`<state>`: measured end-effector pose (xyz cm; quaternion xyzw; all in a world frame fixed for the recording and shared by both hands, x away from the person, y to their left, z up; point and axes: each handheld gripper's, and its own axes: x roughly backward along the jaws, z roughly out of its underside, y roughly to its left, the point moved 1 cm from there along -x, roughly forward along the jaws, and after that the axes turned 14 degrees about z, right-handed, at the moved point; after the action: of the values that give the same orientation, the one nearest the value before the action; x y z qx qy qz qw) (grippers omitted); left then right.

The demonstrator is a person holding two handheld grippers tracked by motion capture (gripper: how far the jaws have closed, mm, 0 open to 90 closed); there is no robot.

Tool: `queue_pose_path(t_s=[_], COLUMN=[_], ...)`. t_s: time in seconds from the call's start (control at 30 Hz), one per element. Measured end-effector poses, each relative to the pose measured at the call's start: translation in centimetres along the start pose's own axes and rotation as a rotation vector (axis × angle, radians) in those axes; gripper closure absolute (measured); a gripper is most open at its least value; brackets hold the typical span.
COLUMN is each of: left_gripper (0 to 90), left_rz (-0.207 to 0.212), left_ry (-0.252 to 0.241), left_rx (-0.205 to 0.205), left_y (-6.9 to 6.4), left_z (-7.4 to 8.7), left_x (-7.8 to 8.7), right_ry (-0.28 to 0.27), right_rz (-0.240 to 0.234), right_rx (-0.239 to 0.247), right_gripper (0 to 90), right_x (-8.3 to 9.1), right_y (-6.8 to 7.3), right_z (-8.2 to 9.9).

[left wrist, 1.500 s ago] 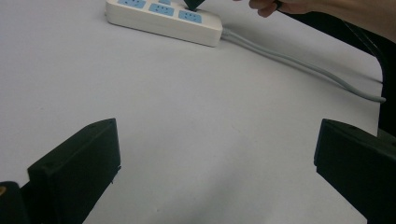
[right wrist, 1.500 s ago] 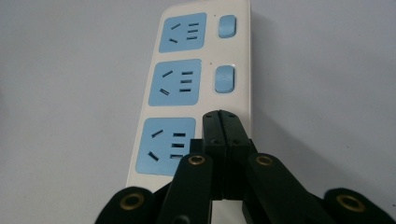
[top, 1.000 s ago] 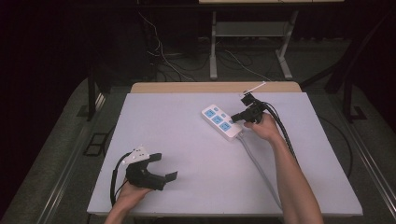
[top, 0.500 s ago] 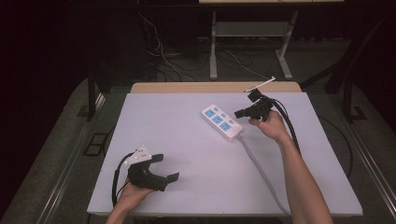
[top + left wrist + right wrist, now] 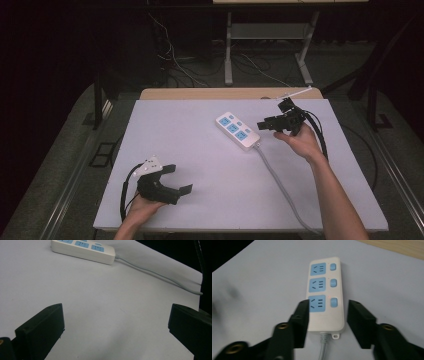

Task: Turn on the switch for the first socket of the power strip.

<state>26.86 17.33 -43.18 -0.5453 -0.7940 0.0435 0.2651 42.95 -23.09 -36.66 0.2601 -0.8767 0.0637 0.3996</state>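
Observation:
A white power strip (image 5: 238,131) with three blue sockets and three blue switches lies flat at the back middle of the white table (image 5: 200,150). Its grey cable (image 5: 280,185) runs toward the front right edge. My right gripper (image 5: 267,124) hovers open just right of the strip's cable end. In the right gripper view the strip (image 5: 324,287) shows between the spread jaws of that gripper (image 5: 329,310), and nothing is held. My left gripper (image 5: 180,178) rests wide open near the front left. The left gripper view shows it (image 5: 116,322) over bare table, with the strip (image 5: 82,247) far off.
A wooden strip (image 5: 200,93) edges the table's far side. Behind it are dark floor, loose cables (image 5: 175,65) and the legs of another table (image 5: 228,50). A thin white rod (image 5: 295,93) sticks up from the right gripper.
The right hand has drawn back slightly to the right, away from the strip's cable end. The left gripper and the strip have not moved.

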Motion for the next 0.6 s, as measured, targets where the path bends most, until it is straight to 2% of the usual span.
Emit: queue_pose_path(t_s=[0.07,0.1,0.13,0.17,0.23,0.27,0.6], left_gripper=[0.0,0.0,0.0,0.0,0.0,0.0,0.0], left_rz=[0.0,-0.001,-0.002,-0.002,-0.002,-0.002,-0.006], left_ry=[-0.003,-0.006,-0.007,-0.008,-0.008,-0.008,-0.01], left_rx=[0.001,0.002,0.003,0.004,0.005,0.006,0.006], left_y=[0.0,0.1,0.1,0.1,0.1,0.1,0.1], left_z=[0.0,0.0,0.0,0.0,0.0,0.0,0.0], left_x=[0.0,0.0,0.0,0.0,0.0,0.0,0.1], right_ry=[0.013,0.013,0.015,0.006,-0.003,0.004,-0.02], right_rz=[0.006,0.006,0.017,0.016,0.018,0.013,-0.025], right_rx=[0.005,0.005,0.004,-0.006,-0.015,-0.014,-0.026], right_gripper=[24.6,24.6,14.9,9.4,9.4,0.7,0.2], right_x=[0.3,0.3,0.6,1.1,1.3,1.7,3.3], right_y=[0.0,0.0,0.1,0.1,0.1,0.2,0.6], right_z=[0.4,0.4,0.6,0.9,1.0,1.3,3.3])
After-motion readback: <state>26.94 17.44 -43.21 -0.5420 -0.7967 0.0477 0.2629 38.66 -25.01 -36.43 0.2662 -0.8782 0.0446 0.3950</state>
